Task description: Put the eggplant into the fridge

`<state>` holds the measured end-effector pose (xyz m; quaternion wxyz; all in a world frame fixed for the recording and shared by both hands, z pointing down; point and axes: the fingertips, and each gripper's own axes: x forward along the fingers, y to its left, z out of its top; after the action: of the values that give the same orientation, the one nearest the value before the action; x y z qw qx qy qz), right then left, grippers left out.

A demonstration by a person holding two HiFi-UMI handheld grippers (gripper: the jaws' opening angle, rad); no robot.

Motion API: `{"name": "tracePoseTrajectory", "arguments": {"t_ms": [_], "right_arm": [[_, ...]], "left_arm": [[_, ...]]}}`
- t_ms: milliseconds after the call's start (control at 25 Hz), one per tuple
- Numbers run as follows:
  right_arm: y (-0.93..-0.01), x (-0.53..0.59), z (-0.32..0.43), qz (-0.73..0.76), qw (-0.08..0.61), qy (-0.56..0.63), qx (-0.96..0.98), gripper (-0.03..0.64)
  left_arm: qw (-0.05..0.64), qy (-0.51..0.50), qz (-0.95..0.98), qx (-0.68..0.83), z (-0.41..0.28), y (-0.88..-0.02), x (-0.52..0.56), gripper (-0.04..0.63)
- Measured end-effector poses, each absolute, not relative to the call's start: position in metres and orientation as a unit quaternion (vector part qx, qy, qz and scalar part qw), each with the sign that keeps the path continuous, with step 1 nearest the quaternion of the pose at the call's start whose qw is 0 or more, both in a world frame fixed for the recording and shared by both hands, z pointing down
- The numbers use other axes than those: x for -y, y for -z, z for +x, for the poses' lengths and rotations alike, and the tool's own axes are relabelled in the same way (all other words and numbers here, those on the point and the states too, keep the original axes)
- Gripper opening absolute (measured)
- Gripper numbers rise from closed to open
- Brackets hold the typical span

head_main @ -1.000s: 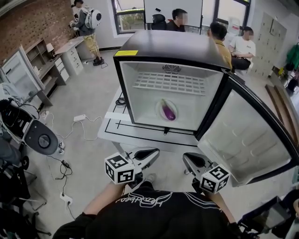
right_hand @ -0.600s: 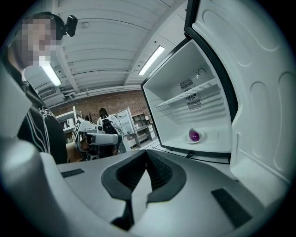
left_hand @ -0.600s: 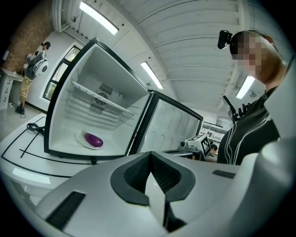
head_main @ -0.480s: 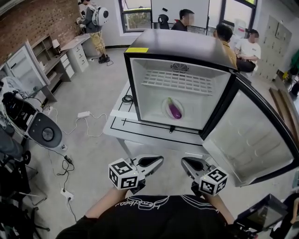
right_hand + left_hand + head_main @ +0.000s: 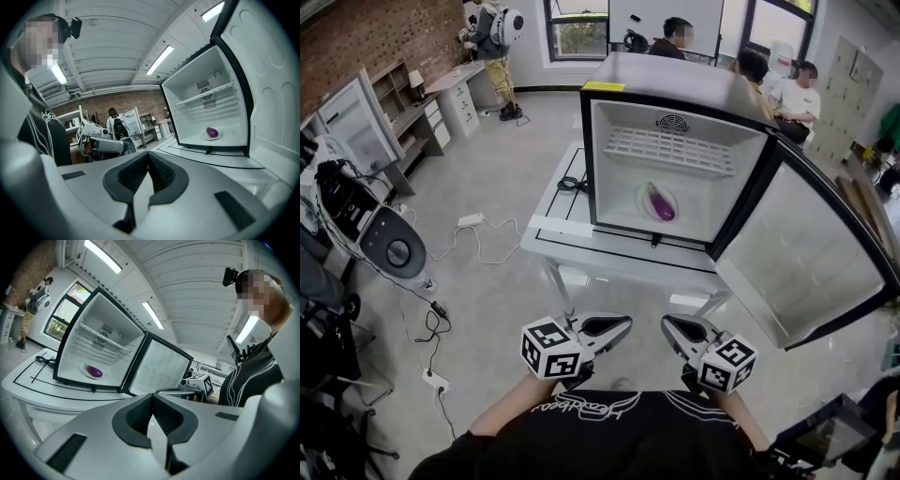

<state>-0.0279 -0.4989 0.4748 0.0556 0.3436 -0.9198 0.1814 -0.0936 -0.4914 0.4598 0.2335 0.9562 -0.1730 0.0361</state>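
Purple eggplant (image 5: 661, 203) on a plate inside the open fridge (image 5: 675, 98); left gripper (image 5: 622, 324) and right gripper (image 5: 668, 324) both pressed together, empty

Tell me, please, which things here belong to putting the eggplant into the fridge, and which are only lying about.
Job:
eggplant, lying on a plate inside
fridge, door open
left gripper and right gripper, both shut, empty

Lying about:
black cable on the table
white power strip on the floor
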Motion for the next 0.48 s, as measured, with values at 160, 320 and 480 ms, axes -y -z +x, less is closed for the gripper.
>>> {"name": "tracePoseTrajectory", "arguments": {"t_ms": [160,320,480], "right_arm": [[-0.472,0.463,-0.044,0.354,0.050,-0.177,0.917,0.006],[-0.465,0.429,-0.063,0.355,0.046,-0.171,0.918,0.006],[-0.448,0.391,-0.085,0.353,0.047,-0.155,0.921,0.006]], "left_arm": [[0.245,-0.032,0.956,0.157,-0.108,-0.457,0.457,0.009],[0.232,-0.039,0.961,0.147,-0.124,-0.447,0.424,0.009],[0.221,-0.035,0.964,0.141,-0.140,-0.433,0.388,0.008]]}}
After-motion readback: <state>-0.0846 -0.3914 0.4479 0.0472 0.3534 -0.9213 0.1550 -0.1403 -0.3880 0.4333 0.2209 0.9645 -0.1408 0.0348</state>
